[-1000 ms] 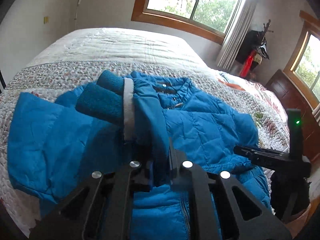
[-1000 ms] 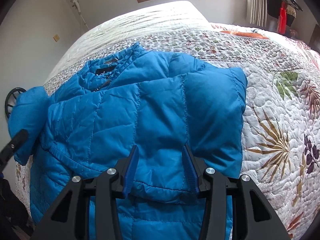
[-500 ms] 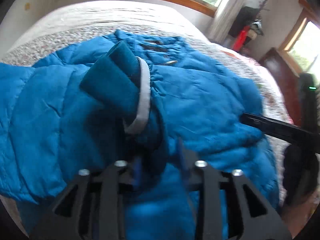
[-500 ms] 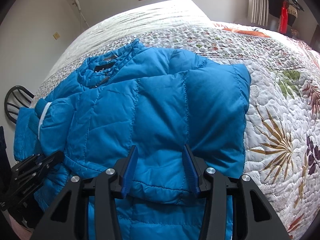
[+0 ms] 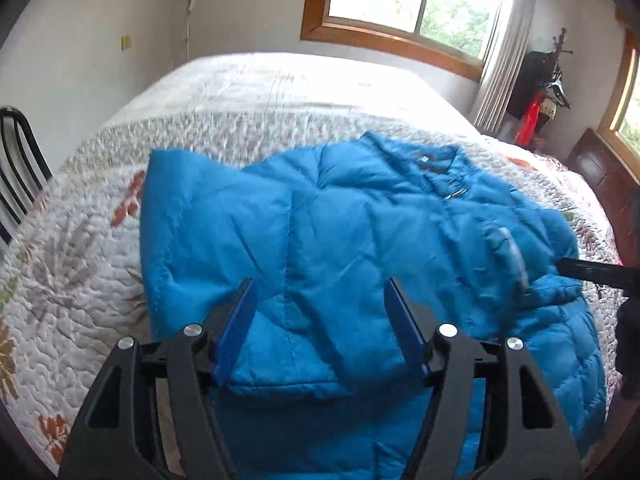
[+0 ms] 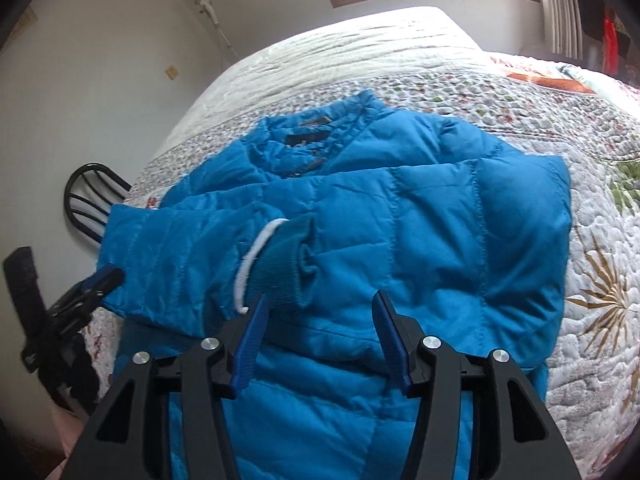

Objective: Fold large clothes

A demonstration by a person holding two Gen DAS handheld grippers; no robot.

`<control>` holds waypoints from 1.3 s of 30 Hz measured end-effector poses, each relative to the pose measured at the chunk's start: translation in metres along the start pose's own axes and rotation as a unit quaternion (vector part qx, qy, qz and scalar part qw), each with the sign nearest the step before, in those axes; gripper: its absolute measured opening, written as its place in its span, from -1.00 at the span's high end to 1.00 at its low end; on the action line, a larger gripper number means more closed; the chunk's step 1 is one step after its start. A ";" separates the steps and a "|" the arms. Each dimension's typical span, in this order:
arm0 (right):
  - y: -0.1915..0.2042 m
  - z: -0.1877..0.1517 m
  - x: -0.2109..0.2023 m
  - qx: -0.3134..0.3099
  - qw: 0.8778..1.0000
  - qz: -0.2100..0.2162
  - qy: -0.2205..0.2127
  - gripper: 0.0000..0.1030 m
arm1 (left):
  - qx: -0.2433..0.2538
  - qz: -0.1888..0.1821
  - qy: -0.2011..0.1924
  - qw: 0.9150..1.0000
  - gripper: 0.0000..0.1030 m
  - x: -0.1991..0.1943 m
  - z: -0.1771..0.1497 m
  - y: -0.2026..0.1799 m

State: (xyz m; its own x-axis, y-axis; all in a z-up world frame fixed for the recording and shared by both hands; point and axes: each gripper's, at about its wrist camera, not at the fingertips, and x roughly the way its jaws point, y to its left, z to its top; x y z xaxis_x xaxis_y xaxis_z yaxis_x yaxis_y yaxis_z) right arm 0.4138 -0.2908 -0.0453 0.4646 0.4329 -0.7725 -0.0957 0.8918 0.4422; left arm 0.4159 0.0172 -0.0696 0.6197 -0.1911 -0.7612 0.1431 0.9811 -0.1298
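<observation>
A blue quilted puffer jacket (image 5: 360,240) lies front up on the bed, collar toward the far side; it also shows in the right wrist view (image 6: 400,220). One sleeve is folded across the chest, its knit cuff with a white edge (image 6: 280,268) lying on the body. My left gripper (image 5: 320,316) is open and empty just above the folded sleeve's upper part. My right gripper (image 6: 318,320) is open and empty over the jacket's lower front, right beside the cuff. The left gripper also shows at the left edge of the right wrist view (image 6: 96,284).
A floral quilted bedspread (image 5: 80,248) covers the bed. A black metal chair (image 6: 92,200) stands by the bed's left side. A wood-framed window (image 5: 400,12) and a curtain (image 5: 504,64) are on the far wall. Dark wooden furniture (image 5: 600,176) stands at the right.
My left gripper carried the sleeve across the jacket, let go of it and drew back to the left, now open. The cuff now lies on the chest. The right gripper stayed open.
</observation>
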 end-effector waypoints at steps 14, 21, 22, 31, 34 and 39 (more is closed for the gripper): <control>0.008 0.002 0.025 -0.017 1.000 0.011 -0.012 0.89 | -0.022 -0.026 0.022 0.999 -0.29 0.008 -0.005 0.001; -0.031 0.009 -0.037 0.028 0.991 -0.105 -0.081 0.89 | -0.009 0.001 -0.013 1.000 -0.34 -0.014 0.010 -0.014; -0.038 0.009 -0.043 0.036 0.989 -0.113 -0.086 0.89 | -0.004 0.003 -0.013 1.000 -0.34 -0.011 0.013 -0.018; -0.086 0.006 -0.012 0.078 0.987 -0.139 -0.025 0.88 | 0.030 0.047 0.031 0.998 -0.36 0.054 0.007 -0.036; -0.086 0.004 -0.005 0.068 0.987 -0.146 -0.013 0.87 | 0.044 0.056 0.024 0.997 -0.38 0.058 0.004 -0.038; -0.075 0.004 -0.032 0.058 0.984 -0.163 -0.041 0.71 | 0.024 0.049 0.016 0.998 -0.37 0.046 0.009 -0.033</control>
State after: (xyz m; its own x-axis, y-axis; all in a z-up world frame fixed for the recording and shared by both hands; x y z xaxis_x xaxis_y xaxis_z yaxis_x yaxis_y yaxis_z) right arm 0.4097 -0.3719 -0.0513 0.5237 0.1096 -0.8449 0.1688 0.9587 0.2290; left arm 0.4462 -0.0244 -0.0945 0.6075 -0.0930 -0.7889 0.1209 0.9924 -0.0239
